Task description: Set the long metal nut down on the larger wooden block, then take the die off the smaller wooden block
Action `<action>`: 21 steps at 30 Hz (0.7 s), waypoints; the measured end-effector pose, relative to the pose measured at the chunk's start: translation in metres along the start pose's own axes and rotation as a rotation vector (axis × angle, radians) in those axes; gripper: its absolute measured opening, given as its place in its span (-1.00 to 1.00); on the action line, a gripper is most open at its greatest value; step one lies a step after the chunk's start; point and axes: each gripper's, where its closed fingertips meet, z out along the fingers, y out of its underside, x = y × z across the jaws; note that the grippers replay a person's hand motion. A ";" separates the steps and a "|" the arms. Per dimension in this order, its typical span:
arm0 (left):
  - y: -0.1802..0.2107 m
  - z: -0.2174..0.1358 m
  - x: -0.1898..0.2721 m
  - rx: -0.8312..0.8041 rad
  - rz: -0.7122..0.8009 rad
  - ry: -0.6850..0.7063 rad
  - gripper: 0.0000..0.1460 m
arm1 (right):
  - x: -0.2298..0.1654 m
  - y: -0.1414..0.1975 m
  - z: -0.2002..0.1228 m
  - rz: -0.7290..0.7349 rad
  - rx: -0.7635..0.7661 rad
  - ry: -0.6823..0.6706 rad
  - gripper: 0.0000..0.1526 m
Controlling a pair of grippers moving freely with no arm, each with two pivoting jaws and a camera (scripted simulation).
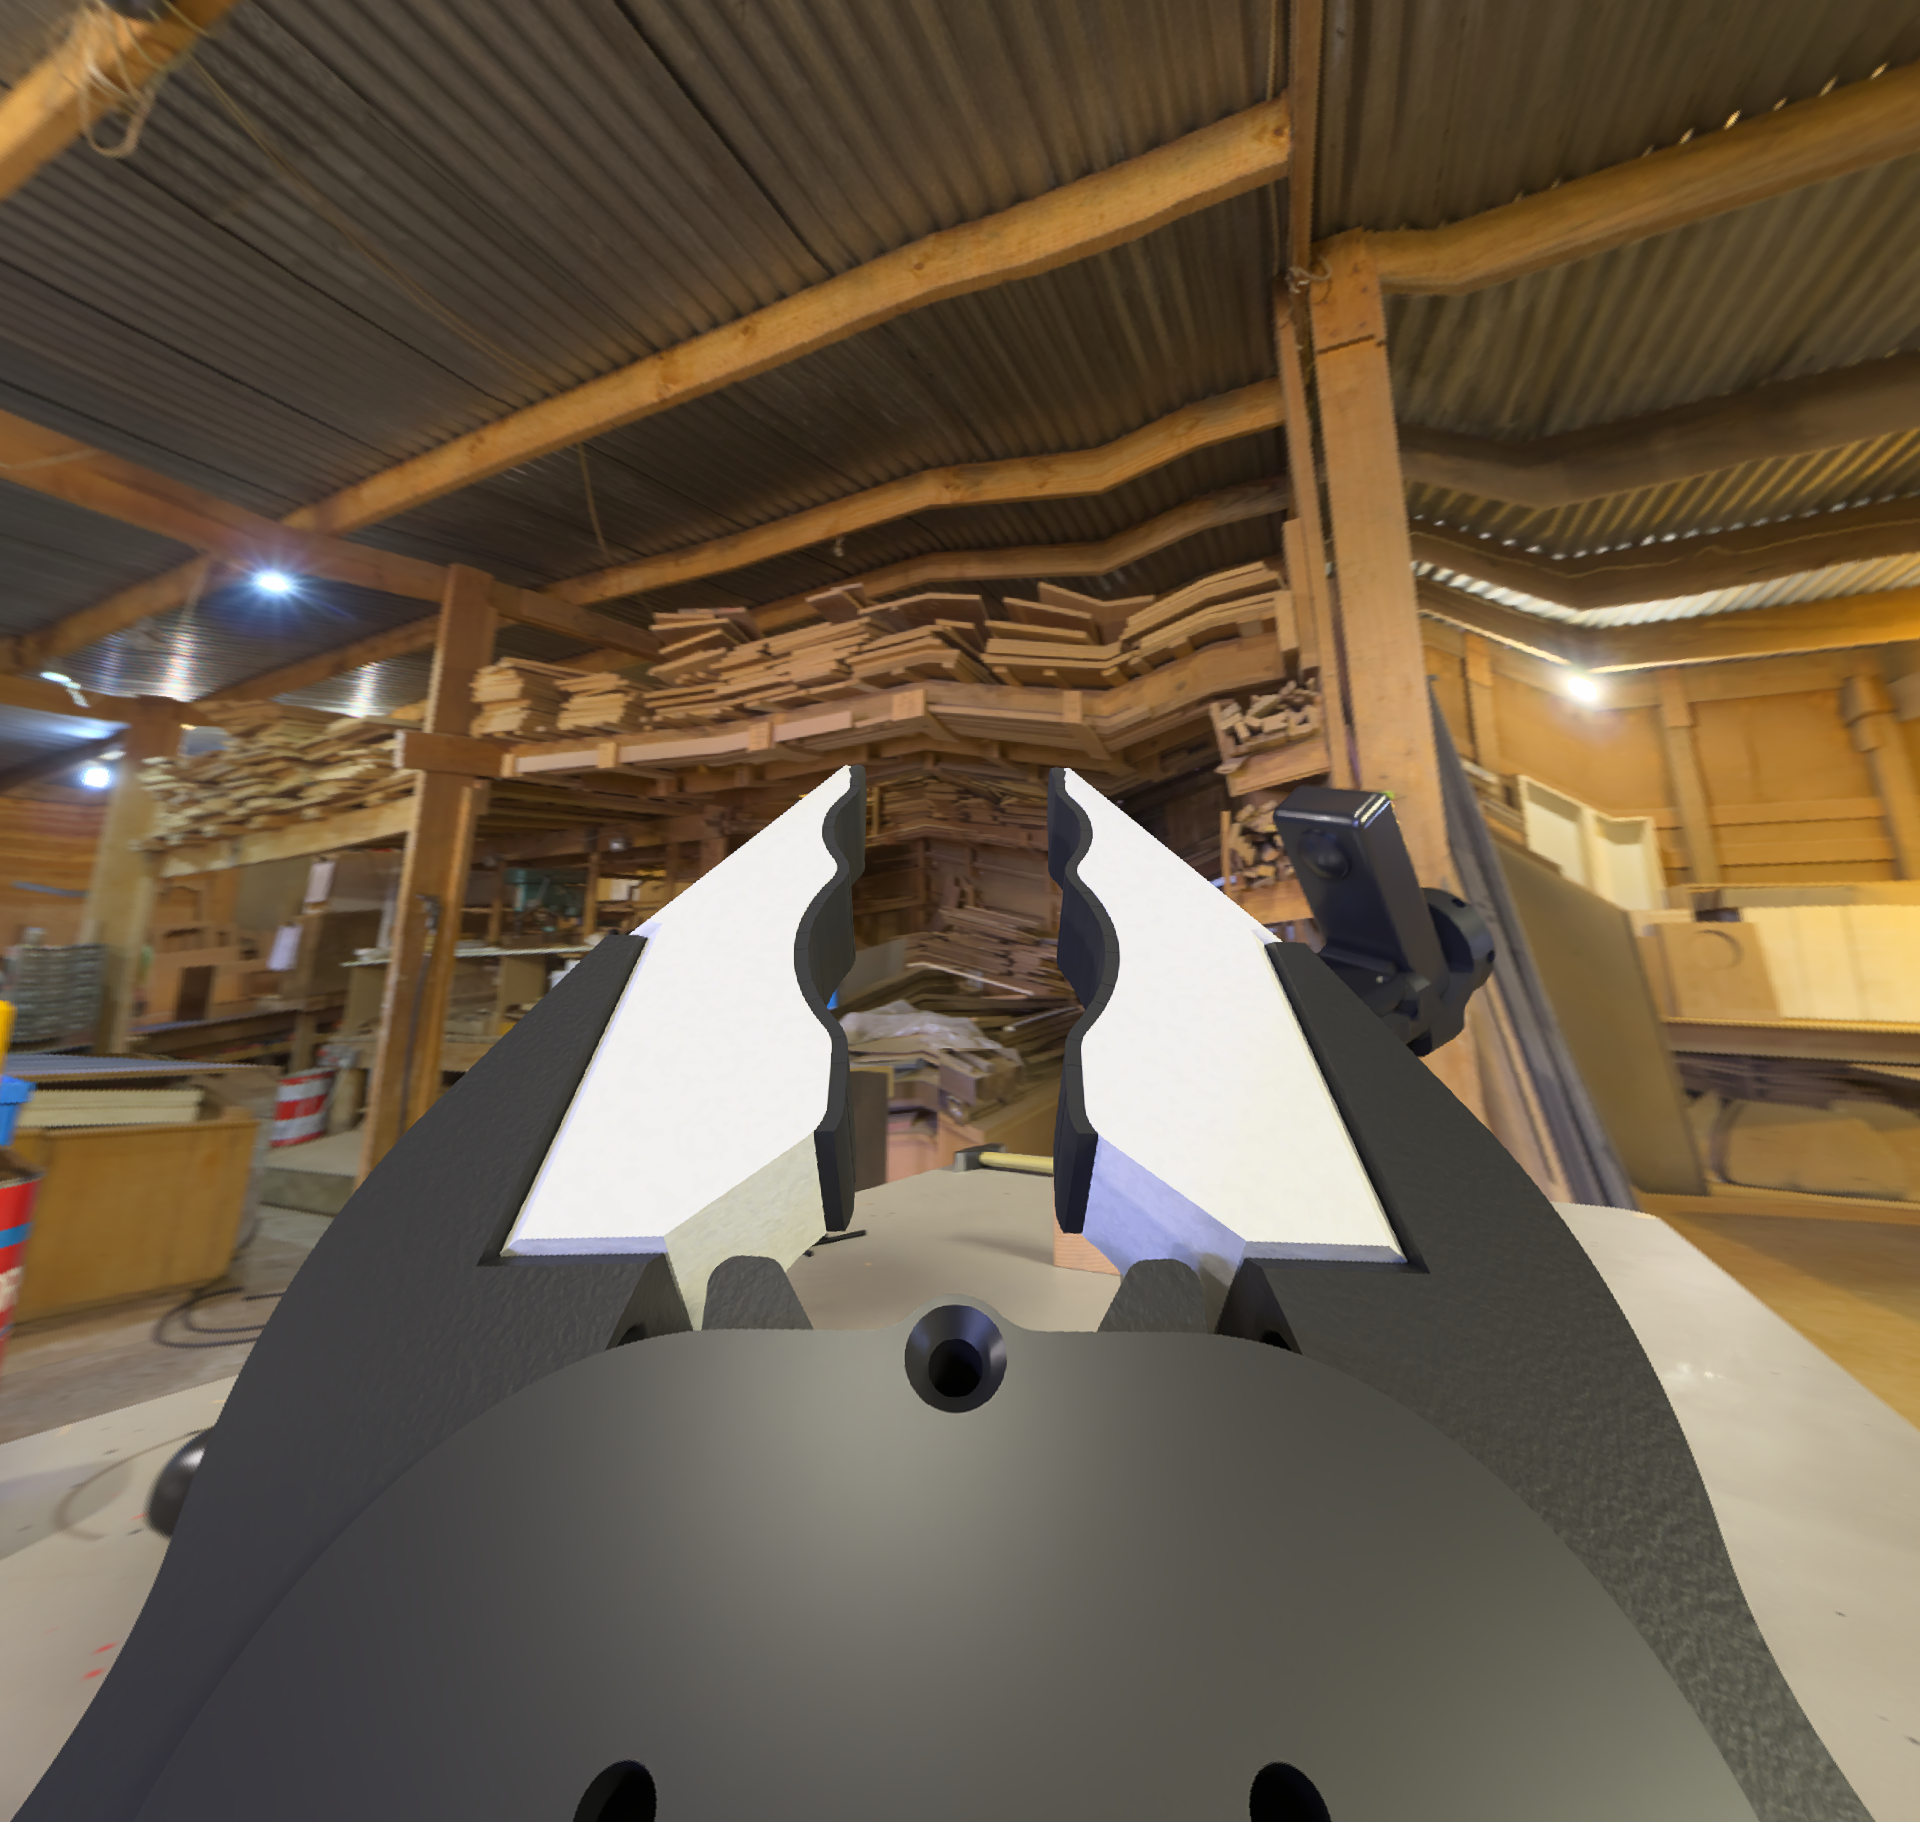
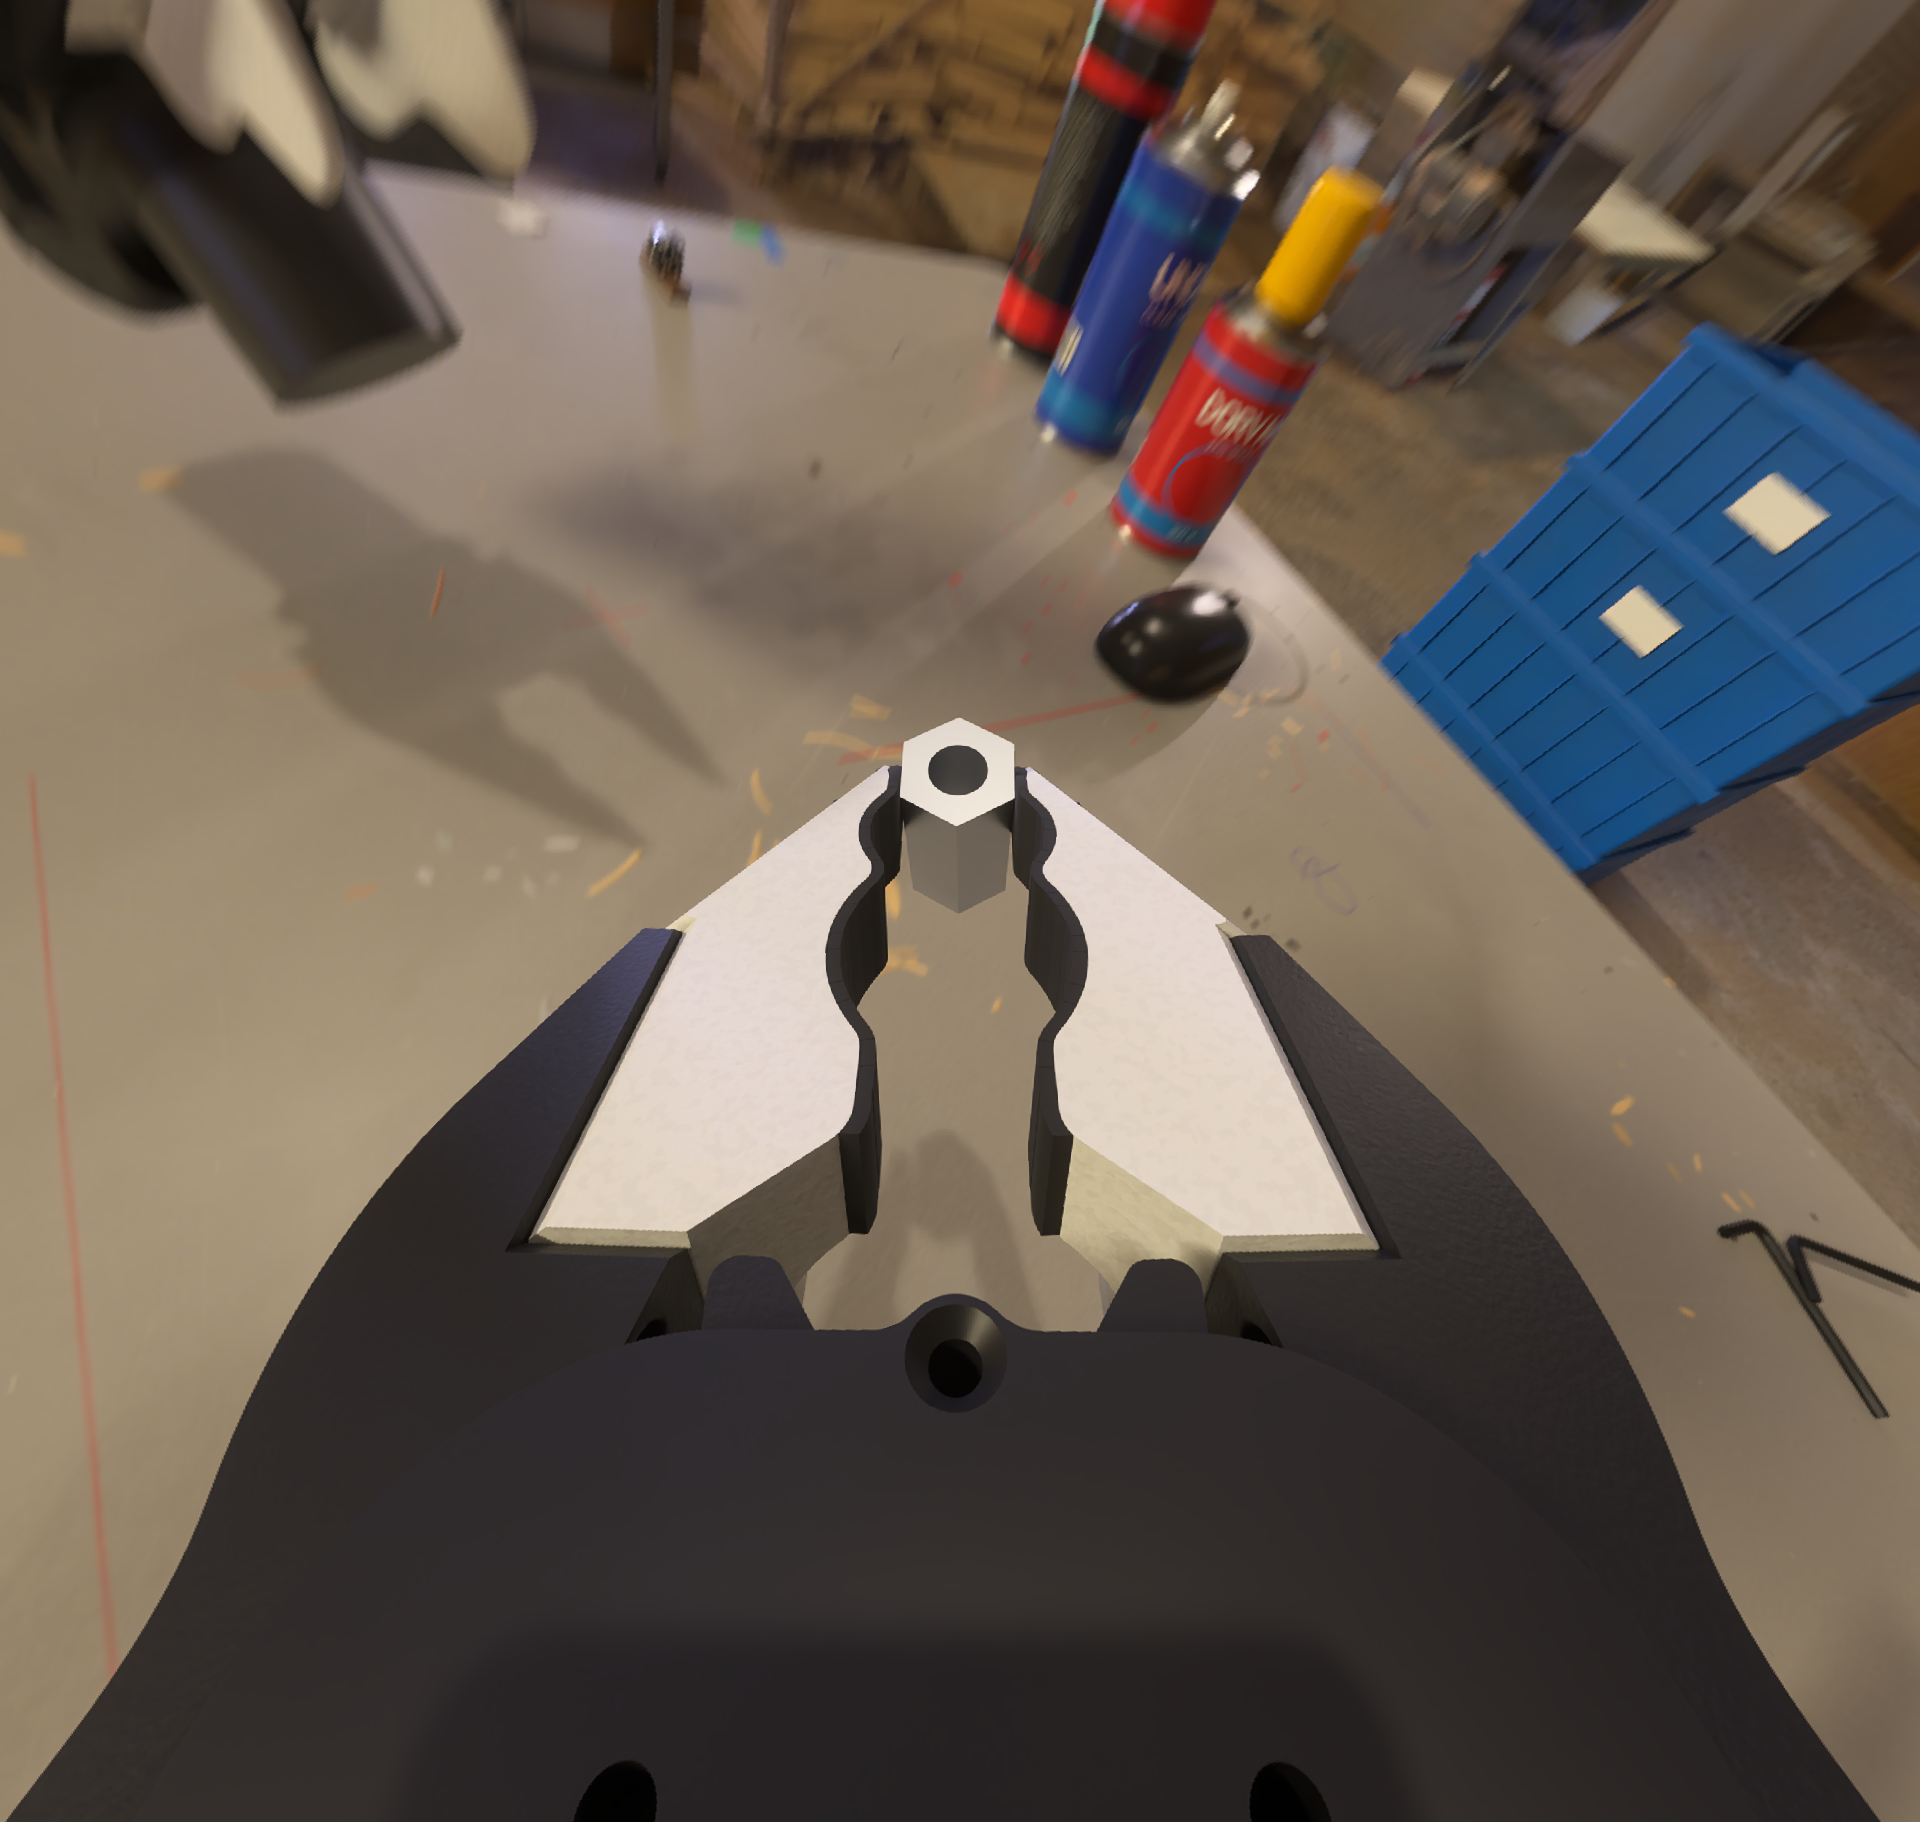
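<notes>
Two views split the scene between them. Only the right wrist view shows the nut (image 2: 957, 816): it stands upright, bore facing the camera, clenched between the tips of the right gripper (image 2: 957, 798) above the table (image 2: 312, 941). Beyond the nut and to its right lies a black mouse (image 2: 1174, 642), and farther off past the mouse stand three spray cans (image 2: 1205, 432) near the table edge. A blue crate (image 2: 1683, 609) sits off the table to the right of the nut, and dark hex keys (image 2: 1808, 1294) lie on the table nearer the camera on that side. Wood shavings and thin red lines mark the grey surface around the nut. Only the left wrist view shows the room: a timber workshop with stacked boards and a corrugated roof. Its left gripper (image 1: 954, 796) has its fingers spread with nothing between them, held level above the table (image 1: 1558, 1377); a corner of a wooden block (image 1: 1070, 1249) peeks beside its right finger, and a hammer (image 1: 1003, 1161) lies beyond.
</notes>
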 end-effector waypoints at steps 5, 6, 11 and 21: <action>0.016 -0.007 -0.002 -0.030 0.051 -0.082 -0.52 | 0.046 -0.051 -0.025 0.070 0.209 0.134 -0.74; 0.024 -0.007 -0.003 -0.053 0.047 -0.091 -0.52 | 0.057 -0.061 -0.032 0.082 0.245 0.165 -0.74; 0.071 -0.010 -0.018 -0.262 0.039 -0.193 -0.53 | 0.123 -0.108 -0.090 0.123 0.388 0.359 -0.74; 0.092 -0.017 -0.027 -0.400 0.061 -0.237 -0.54 | 0.228 -0.110 -0.217 0.164 0.429 0.771 -0.74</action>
